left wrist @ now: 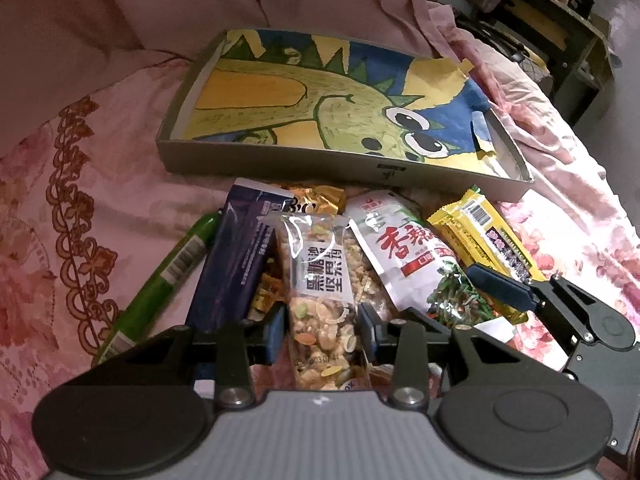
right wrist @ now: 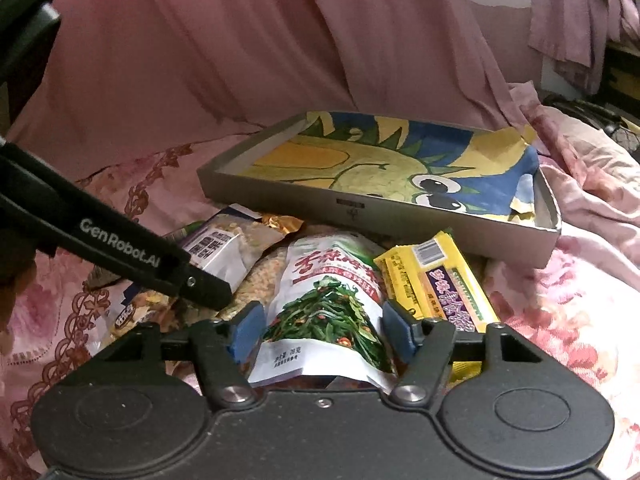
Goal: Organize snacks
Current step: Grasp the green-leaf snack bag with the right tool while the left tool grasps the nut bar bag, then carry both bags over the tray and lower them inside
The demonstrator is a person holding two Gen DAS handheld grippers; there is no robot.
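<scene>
Left wrist view: the left hand-held gripper is clamped on the near end of a clear nut bar packet, its blue pads pressing the packet's two sides. Just left of the packet lie a dark blue packet and a green tube; a gold wrapper shows behind them. To the right lies a white pouch, then a yellow packet.

In the right wrist view the right hand-held gripper straddles the white pouch's near end, jaws apart; whether the pads touch it I cannot tell.

The snacks sit heaped on a pink flowered bedspread. Just beyond them lies a shallow grey box, lined with a painted cartoon dinosaur picture. Pink cloth hangs behind.
</scene>
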